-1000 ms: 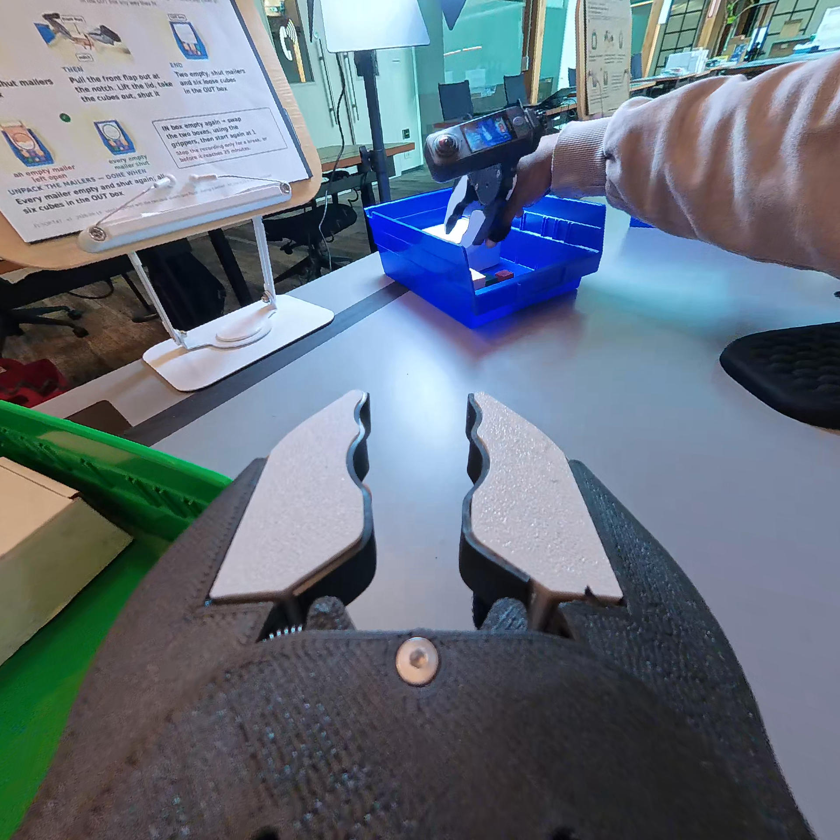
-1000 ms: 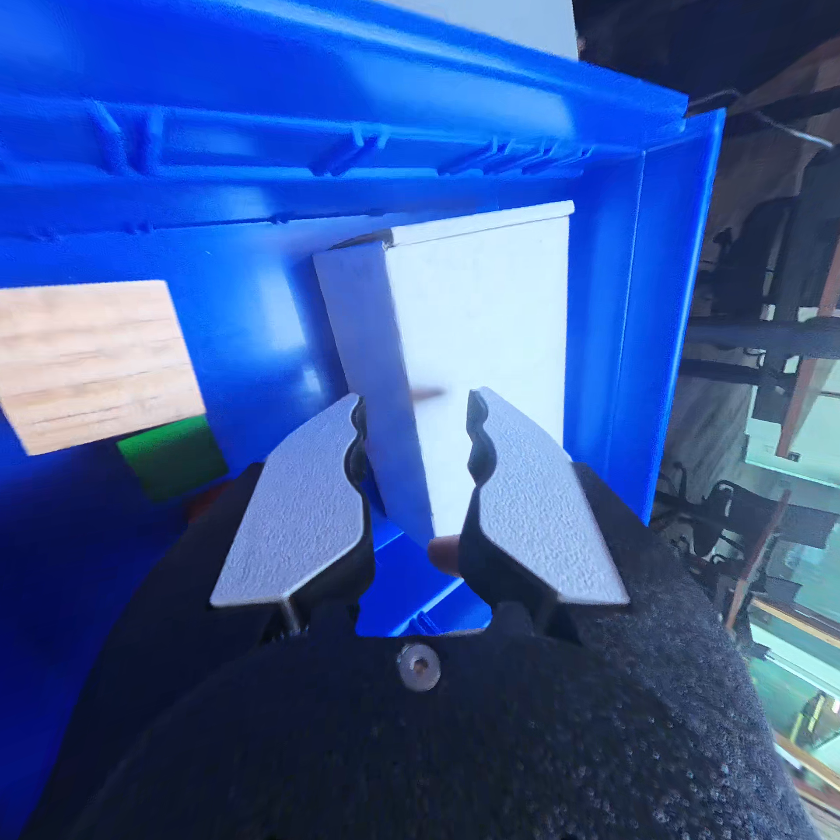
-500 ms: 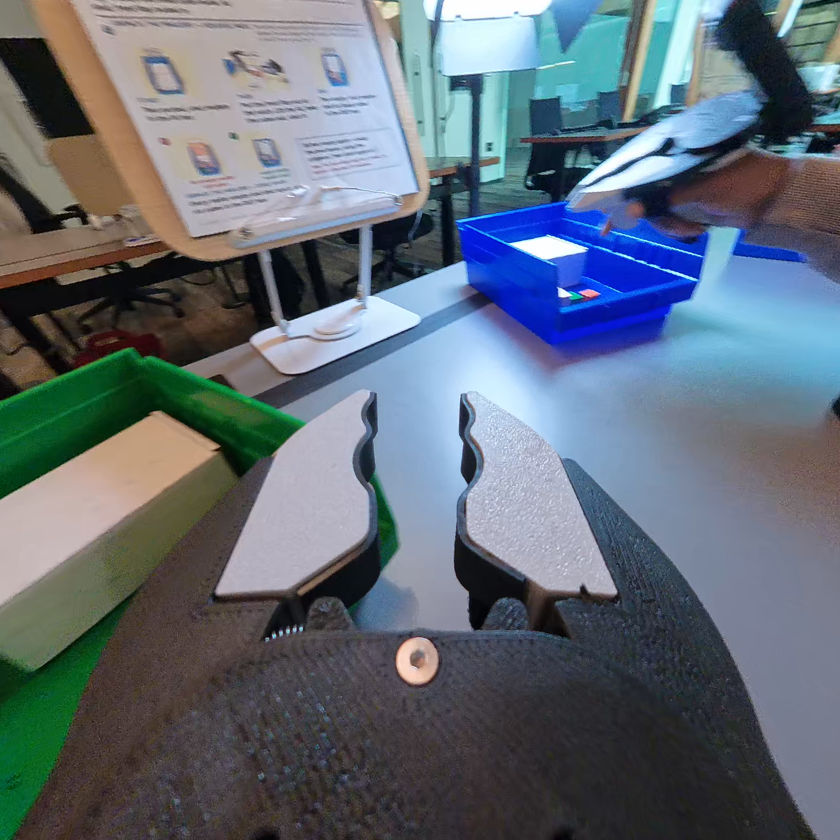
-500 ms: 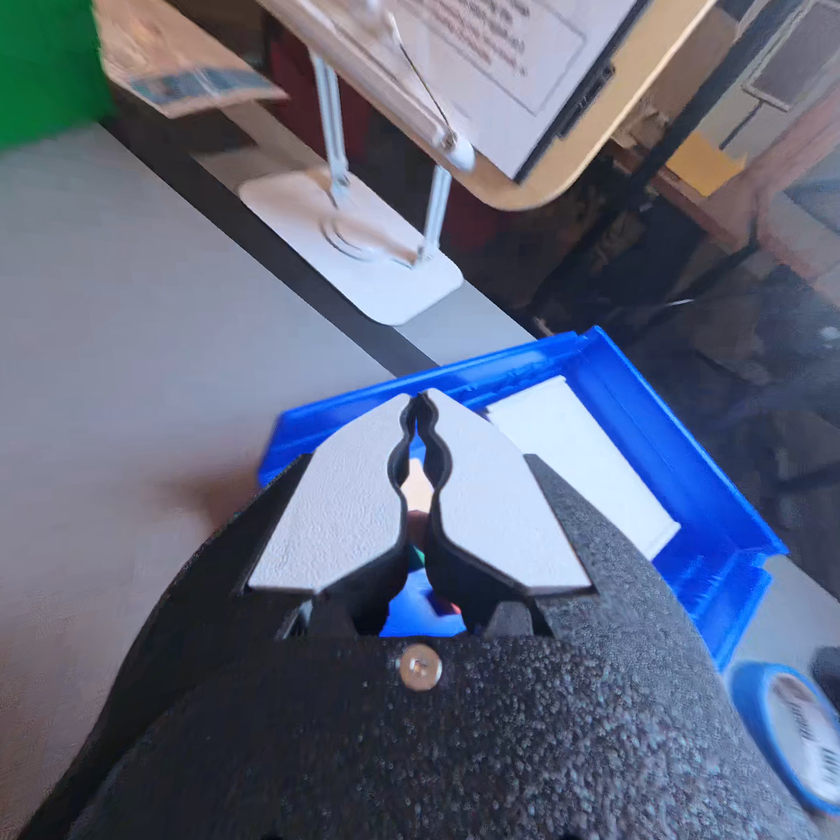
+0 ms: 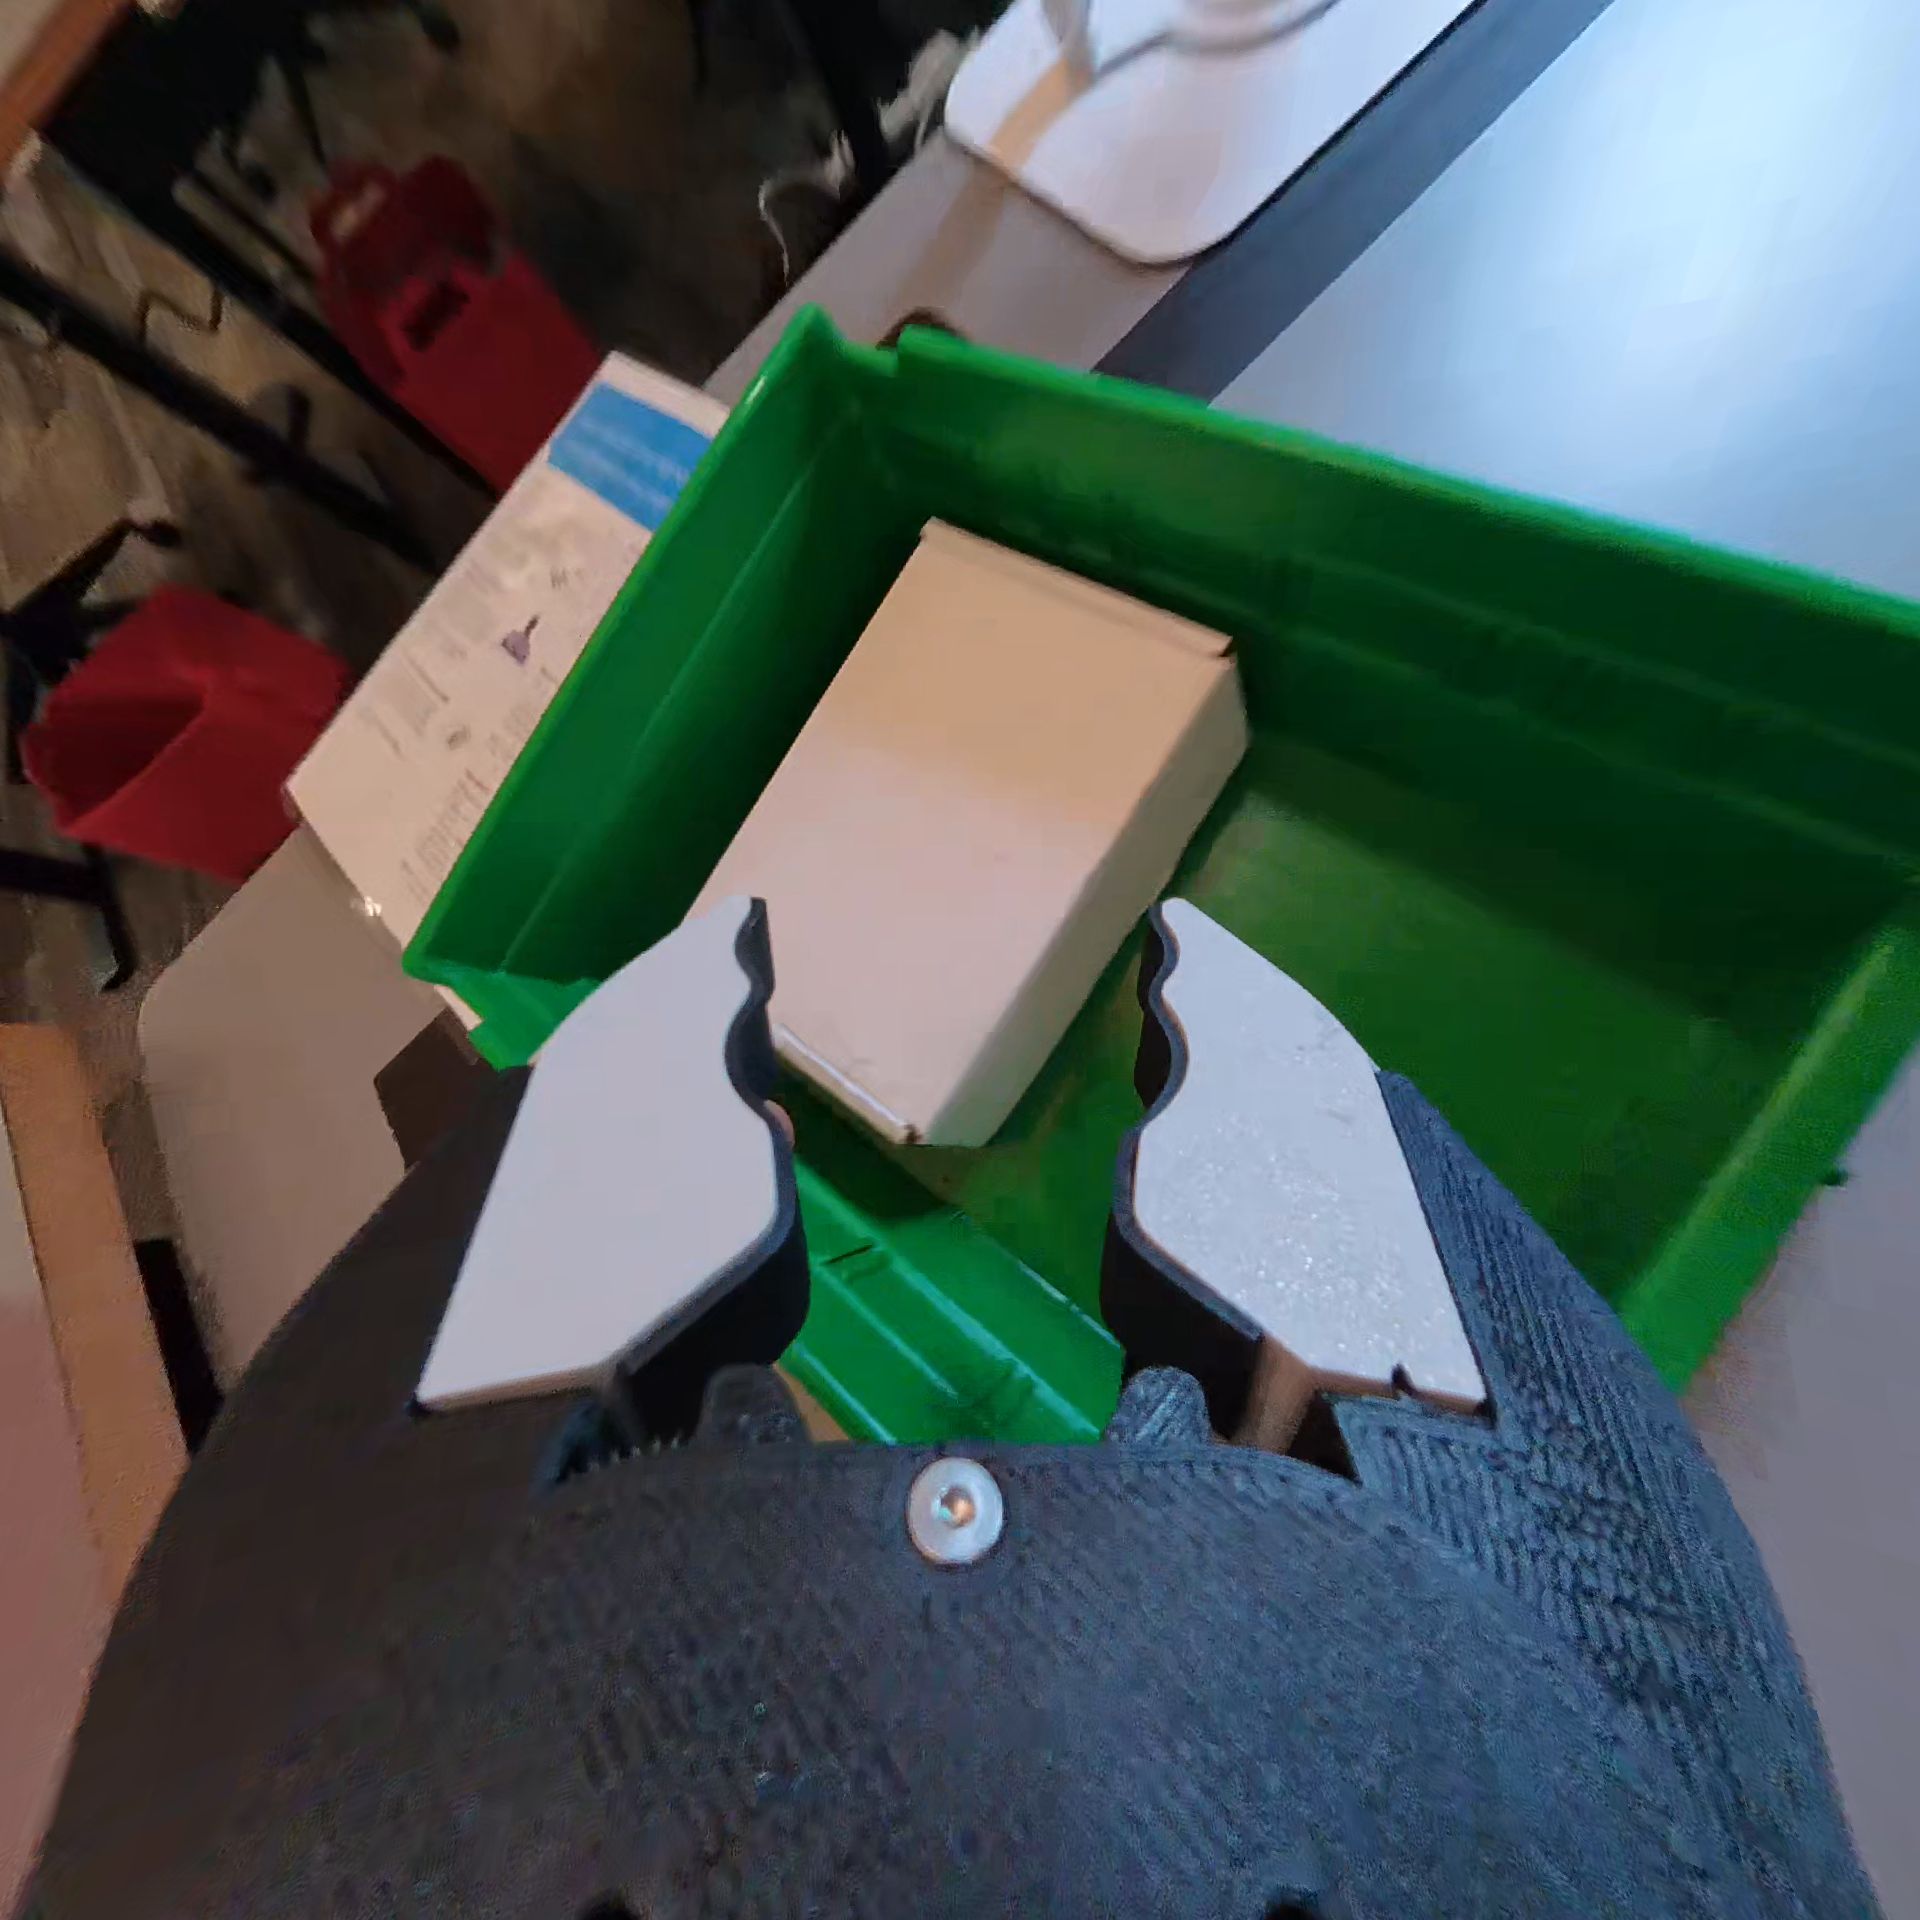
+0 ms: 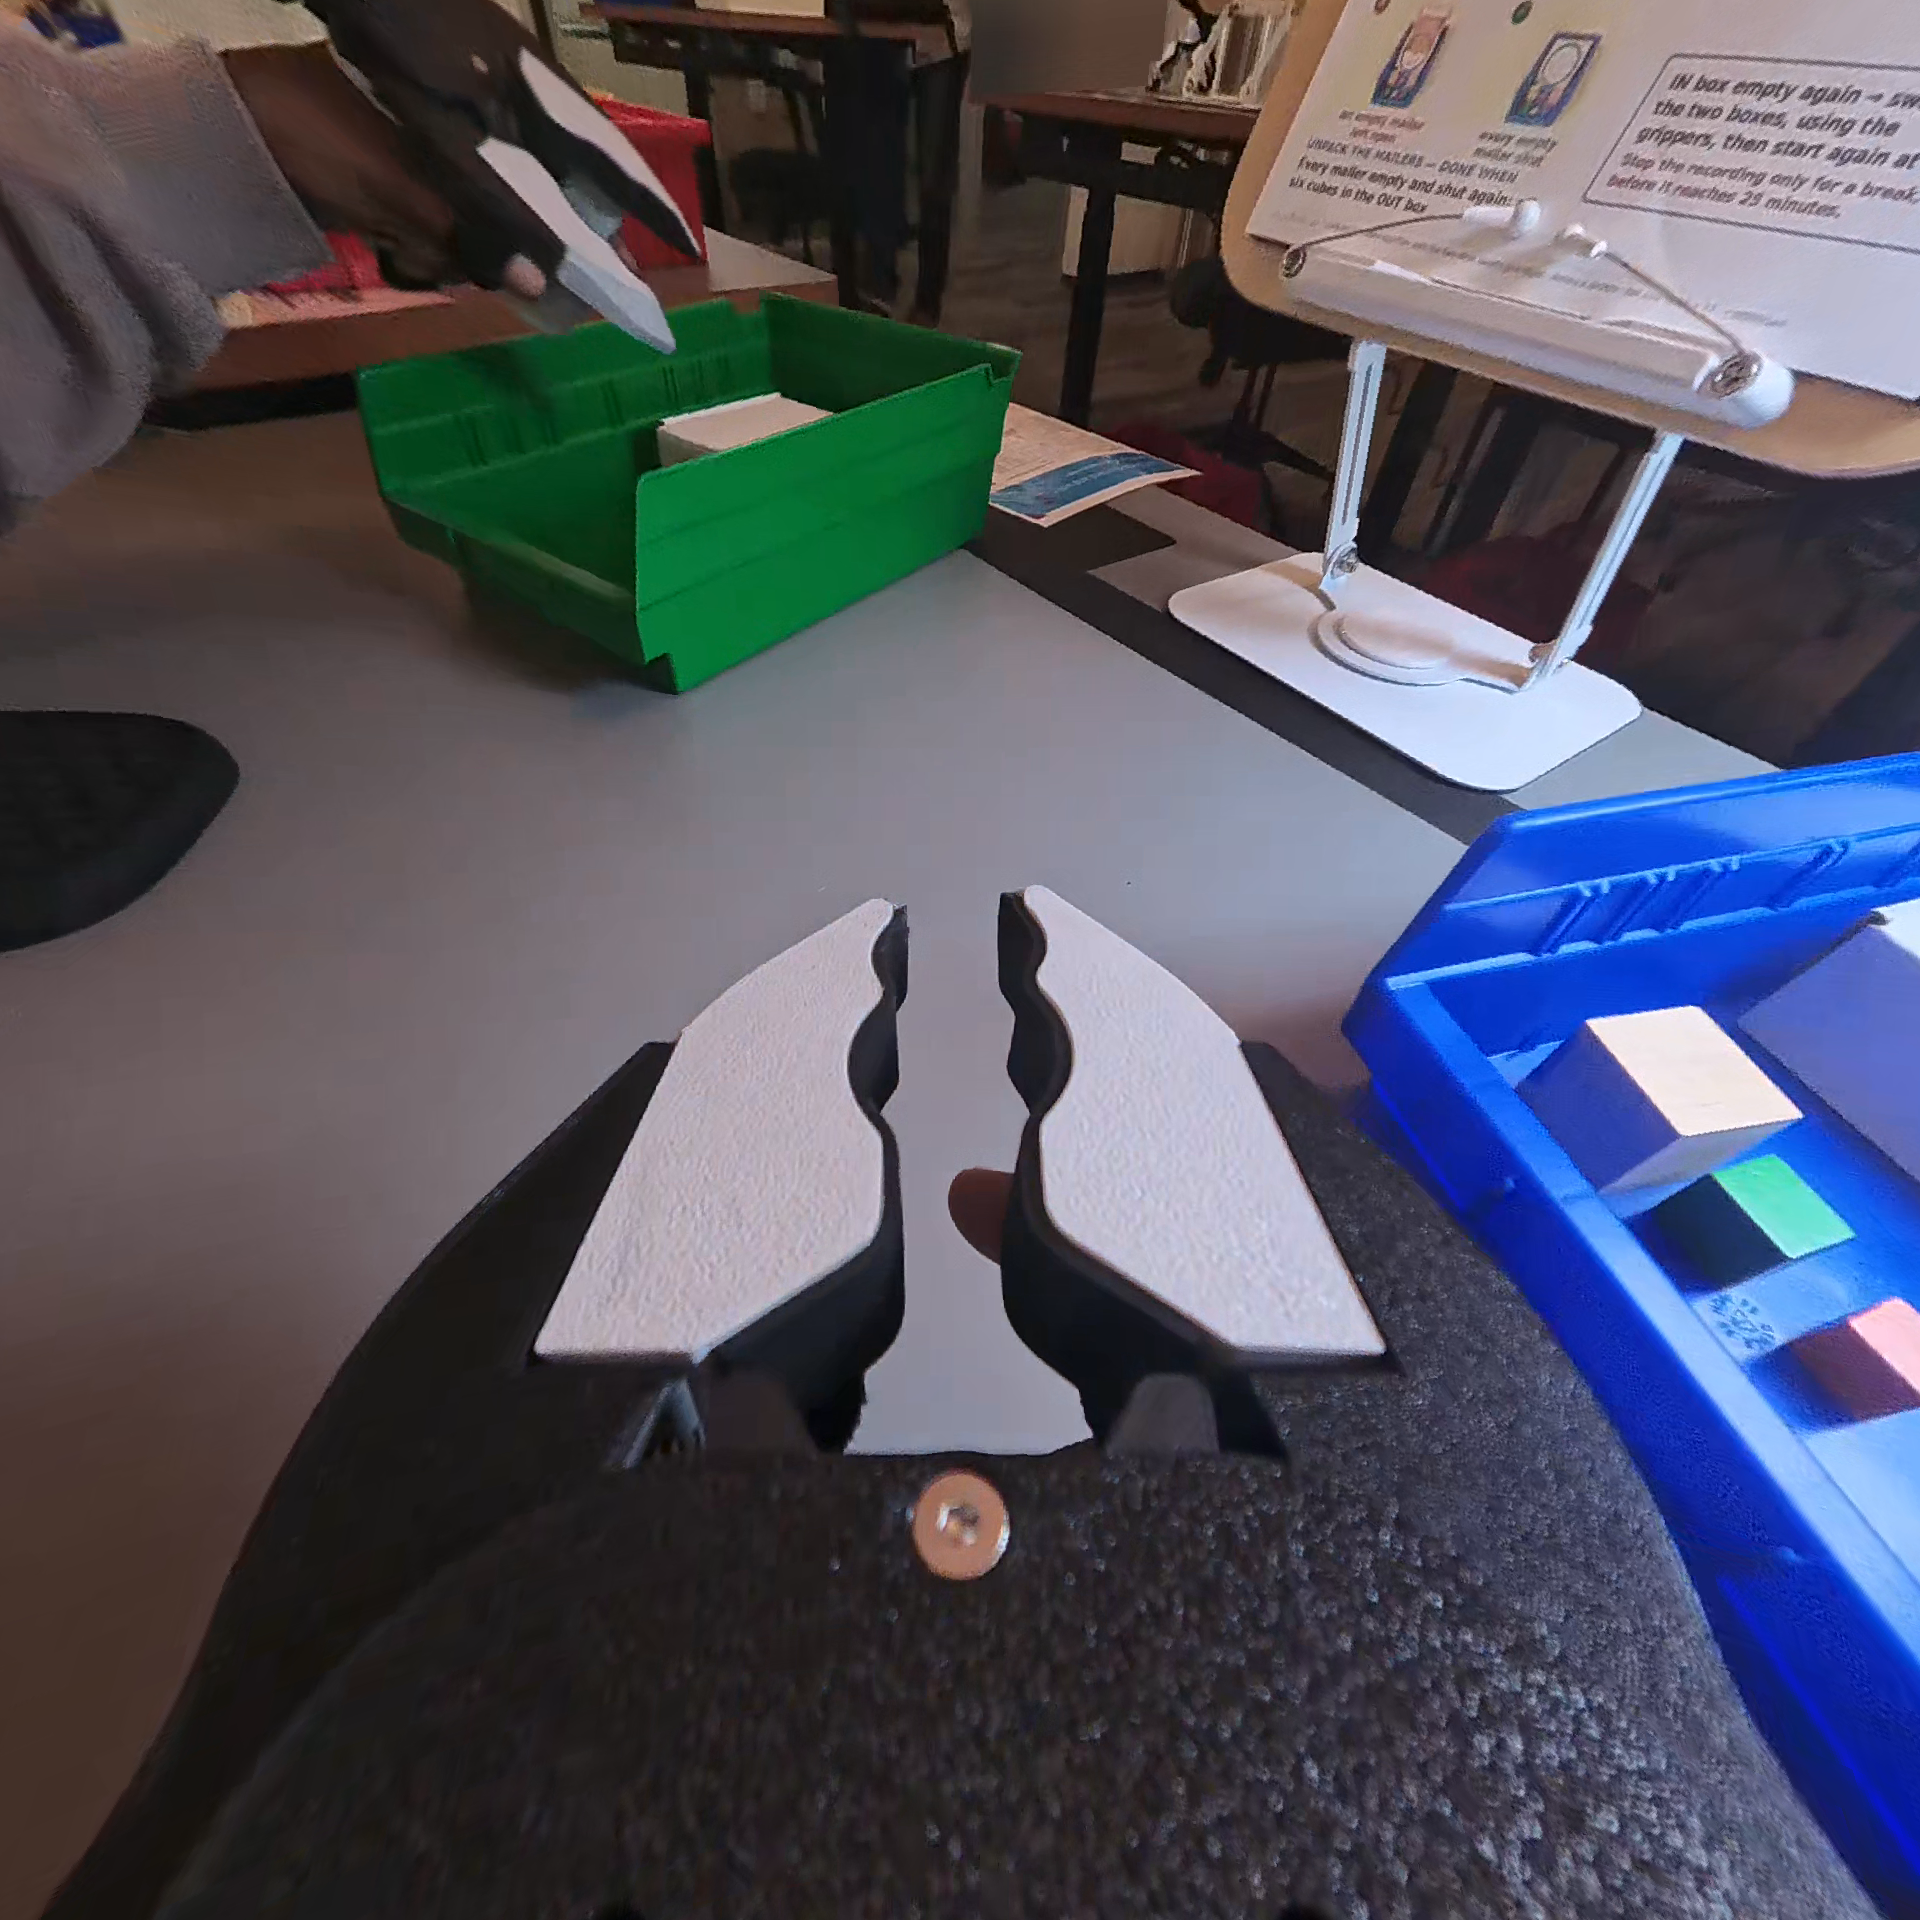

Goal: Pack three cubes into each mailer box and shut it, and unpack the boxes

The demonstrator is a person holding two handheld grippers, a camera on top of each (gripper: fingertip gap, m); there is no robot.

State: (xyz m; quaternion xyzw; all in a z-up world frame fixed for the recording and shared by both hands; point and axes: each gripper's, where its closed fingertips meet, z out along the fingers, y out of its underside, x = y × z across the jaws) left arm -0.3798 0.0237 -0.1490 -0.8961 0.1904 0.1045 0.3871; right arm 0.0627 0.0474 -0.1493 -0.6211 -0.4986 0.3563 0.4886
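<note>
L tongs [image 5: 951, 1023] now over green bin [image 5: 1455, 499], wider; R tongs [image 6: 951, 940] left blue bin [image 6: 1455, 997].

The left wrist view looks steeply down from close above the green bin [image 5: 1455, 582], its frame tilted, with a white mailer box [image 5: 966, 831] just beyond the left tongs [image 5: 956, 966]. The right wrist view sits low over the grey bench [image 6: 727, 831], facing across it: the blue bin [image 6: 1475, 997] fills the lower right, near. Both views share the green bin, seen well off in the upper left of the right view.
</note>
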